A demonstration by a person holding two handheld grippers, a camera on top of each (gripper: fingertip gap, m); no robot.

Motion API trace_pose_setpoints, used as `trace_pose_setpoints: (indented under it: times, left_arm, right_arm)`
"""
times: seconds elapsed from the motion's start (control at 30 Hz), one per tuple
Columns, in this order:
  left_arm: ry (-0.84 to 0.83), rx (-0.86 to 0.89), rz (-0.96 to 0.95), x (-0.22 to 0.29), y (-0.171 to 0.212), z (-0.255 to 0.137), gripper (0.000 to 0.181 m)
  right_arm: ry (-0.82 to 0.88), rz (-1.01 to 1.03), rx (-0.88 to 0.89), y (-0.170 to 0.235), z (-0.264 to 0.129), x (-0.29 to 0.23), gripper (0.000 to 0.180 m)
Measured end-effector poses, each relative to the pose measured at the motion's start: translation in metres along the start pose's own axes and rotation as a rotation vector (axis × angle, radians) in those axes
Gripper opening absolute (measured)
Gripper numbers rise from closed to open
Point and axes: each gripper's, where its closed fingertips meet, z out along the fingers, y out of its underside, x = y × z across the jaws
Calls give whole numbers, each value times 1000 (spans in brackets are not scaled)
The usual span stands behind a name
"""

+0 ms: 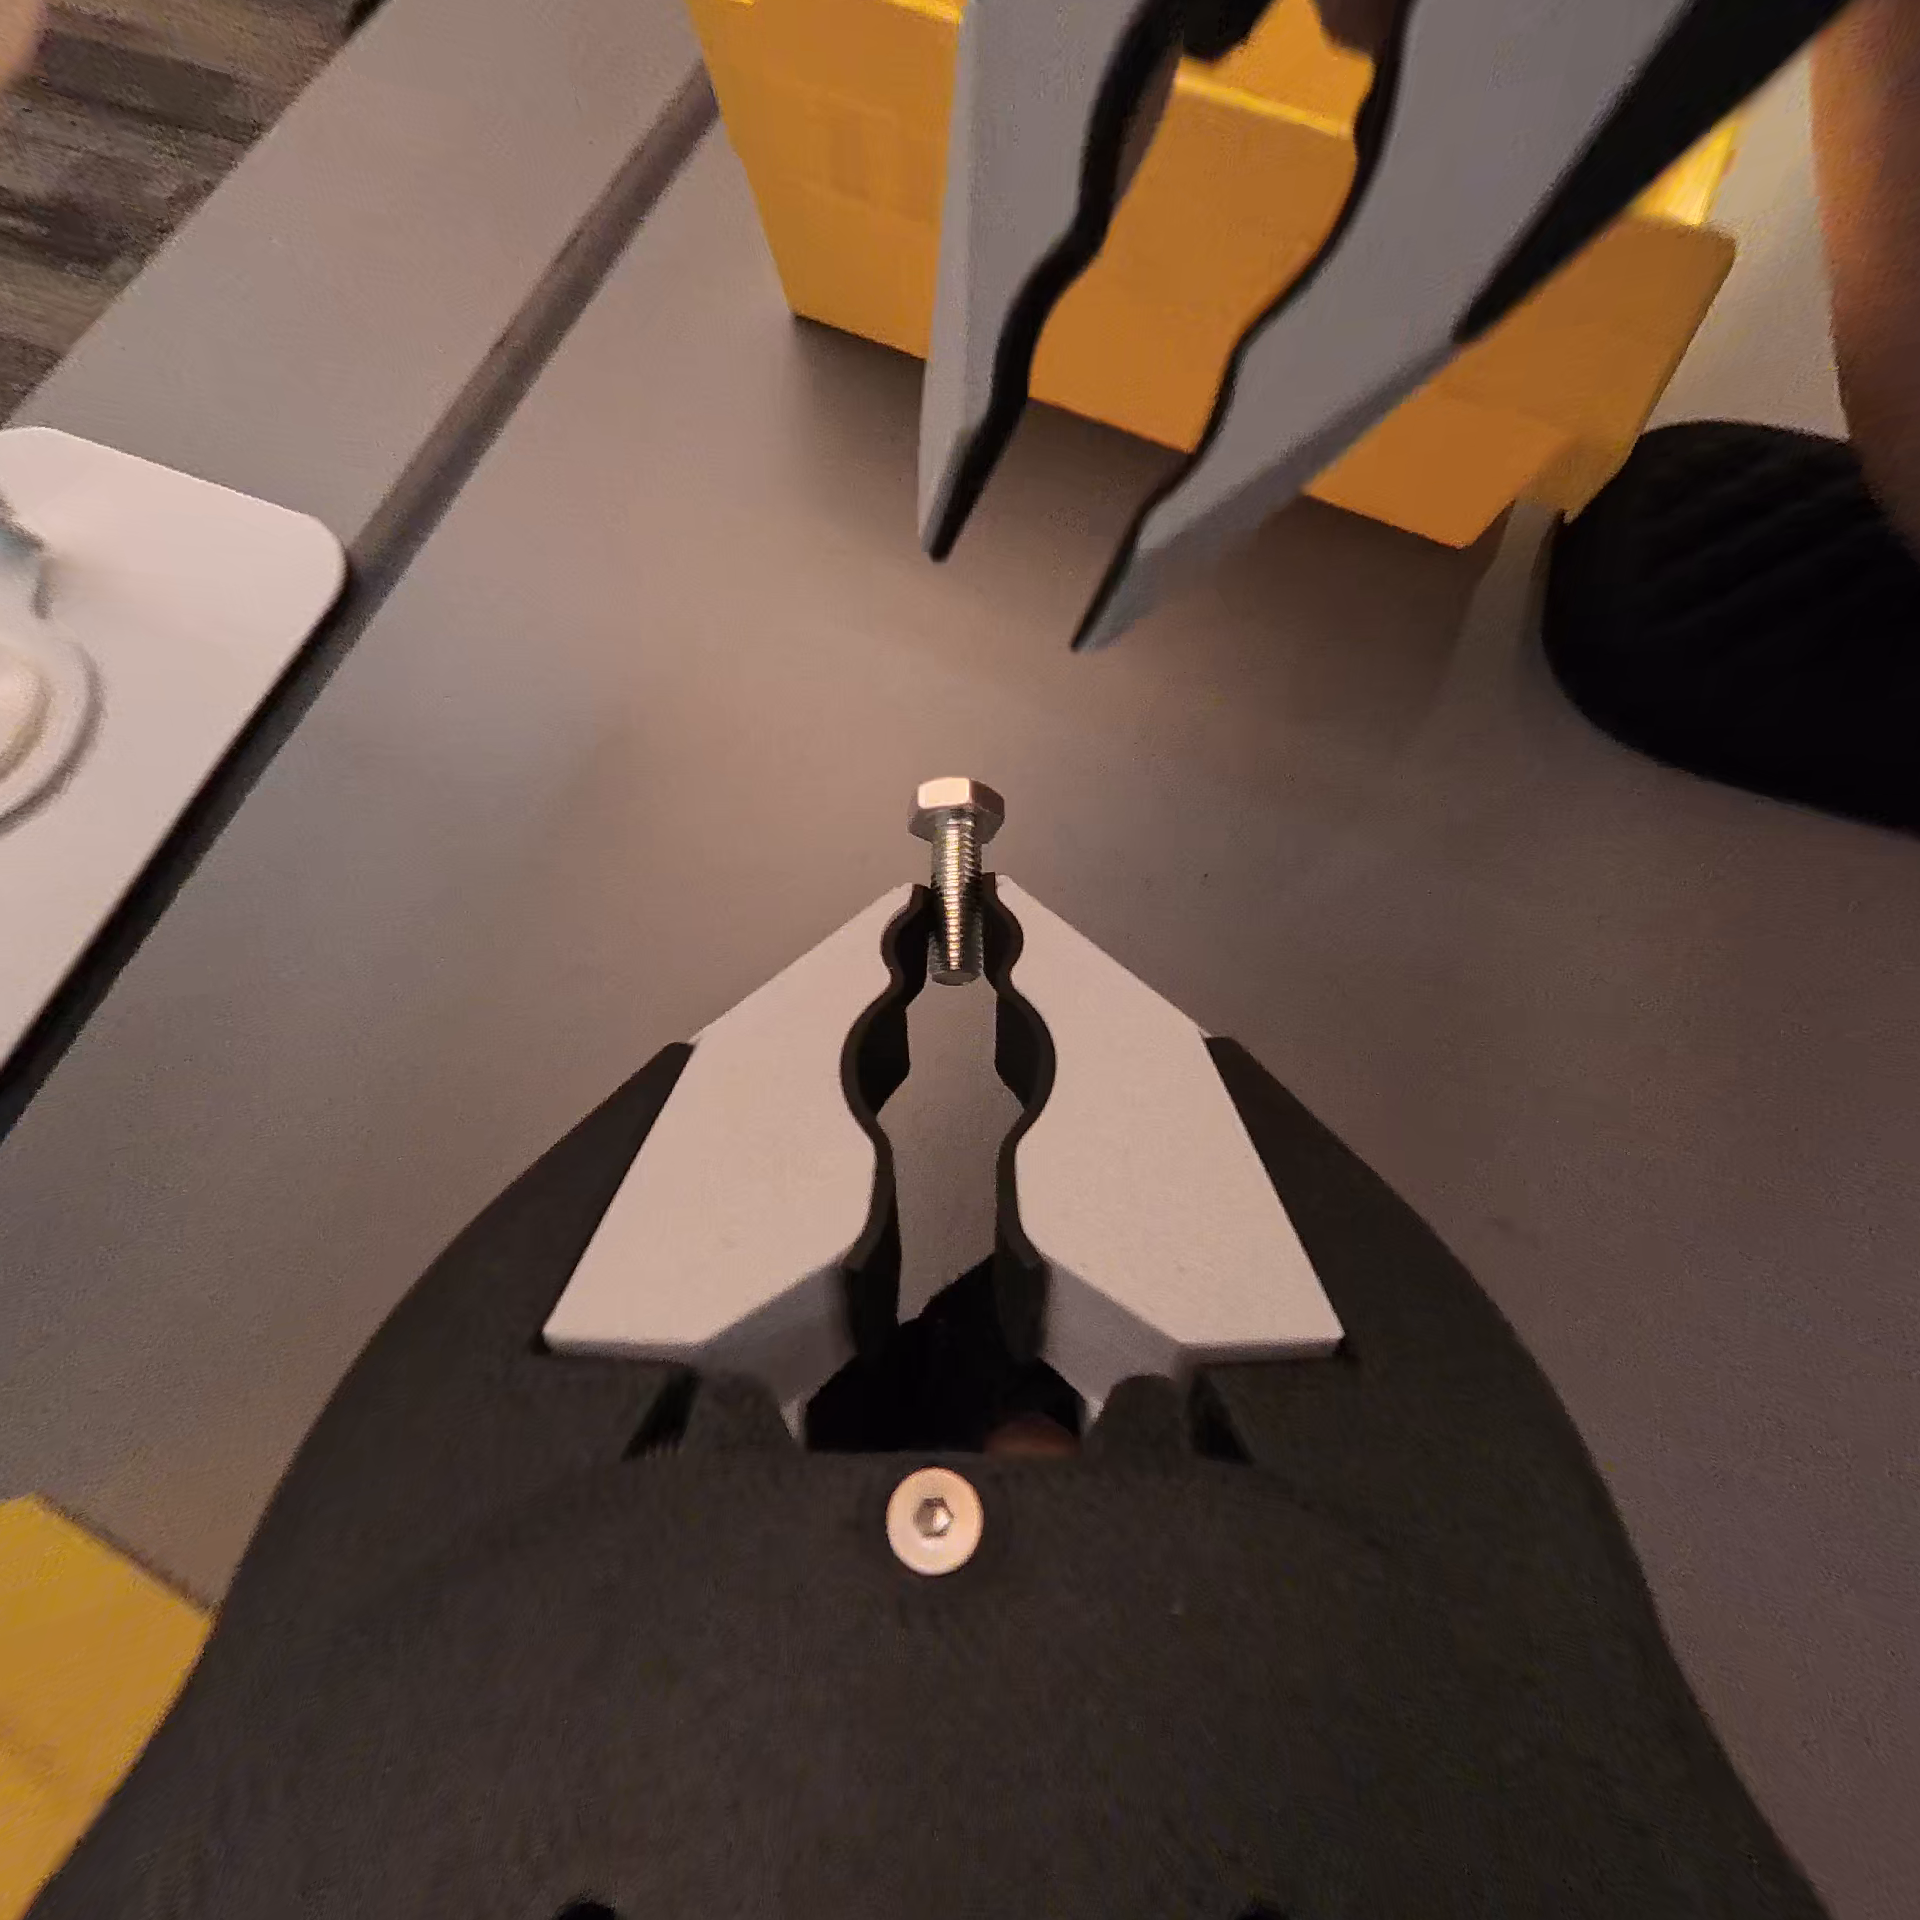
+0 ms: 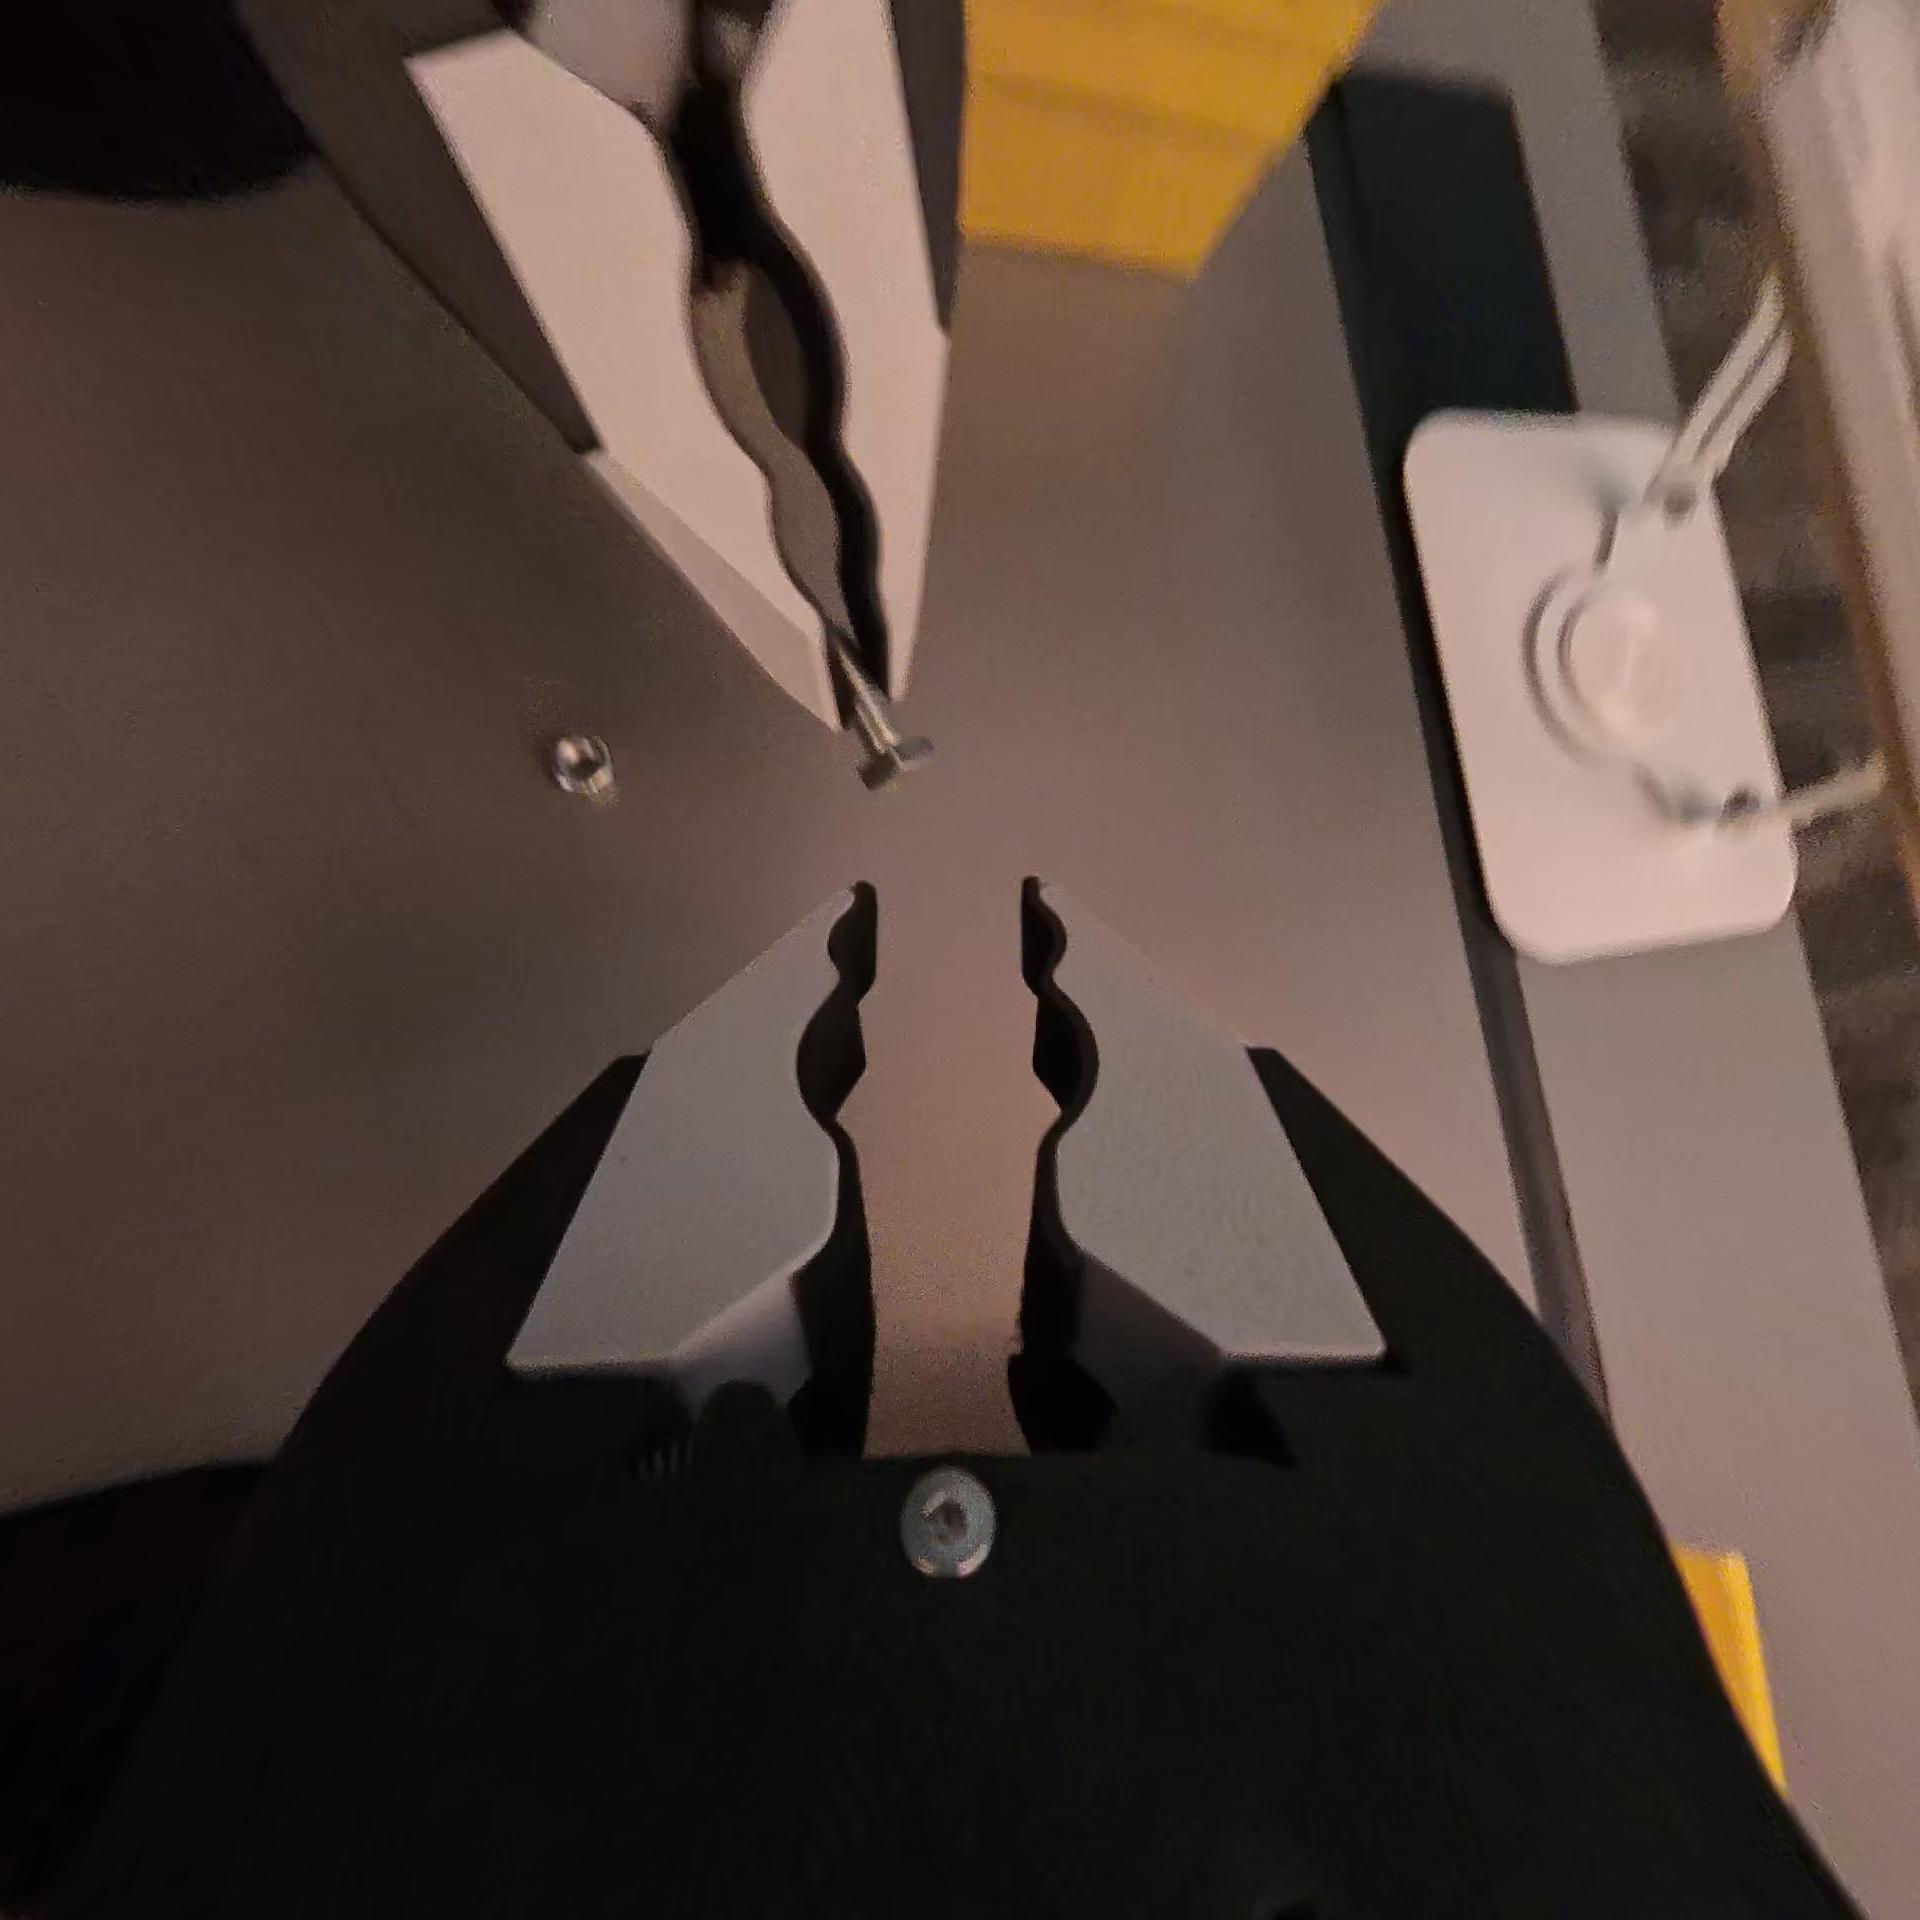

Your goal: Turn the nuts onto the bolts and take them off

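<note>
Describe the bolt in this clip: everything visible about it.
The bolt is small, shiny, silver metal, with a hexagonal head and a threaded shaft. The left gripper is shut on the shaft near its tips, with the head sticking out past the fingers and the shaft's end showing in the gap behind them. No nut is on it. In the right wrist view the bolt angles down toward the grey table; contact is unclear.

nut (image 2: 584,767) blurred, white base (image 1: 156,665) cut off at edge

The bolt (image 1: 955,883) is bright, threaded metal; the tongs' fingers (image 1: 769,1153) look matt grey plastic; the desk (image 1: 1351,935) is smooth, matt grey.
</note>
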Motion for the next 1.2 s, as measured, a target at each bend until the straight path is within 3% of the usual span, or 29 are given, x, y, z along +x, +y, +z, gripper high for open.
trace_pose_setpoints:
  times: [0.03, 0.13, 0.3, 0.43, 0.63, 0.8, 0.93, 1.03, 1.2]
  left_arm:
    - [-7, -3, -14, -2, -2, -7, 8]
    - [-5, 2, -65, -6, -5, -25, 8]
    - [-20, -5, -139, -11, -6, -42, 8]
    - [1, -1, -192, -10, -6, -48, 8]
    - [31, -1, -217, -7, -6, -50, 8]
    - [26, 18, -225, -12, -7, -50, 8]
    - [41, 192, -290, -23, -31, -72, 8]
    - [13, 268, -296, -34, -38, -87, 10]
    - [66, 361, -284, -28, -52, -95, 14]
  right_arm:
    - [-8, -30, 49, -12, 1, -5, 28]
    - [34, -121, 146, -40, 4, -10, 30]
    - [185, -314, 166, -64, 16, -13, 31]
    - [295, -427, 96, -65, 27, -10, 21]
    - [324, -518, 22, -62, 41, -15, 12]
    - [372, -505, 40, -65, 41, -9, 9]
    - [405, -396, 63, -63, 35, 8, 8]
    - [372, -130, 197, -72, 28, 24, 8]
    - [31, 358, 639, -112, -5, 22, 8]
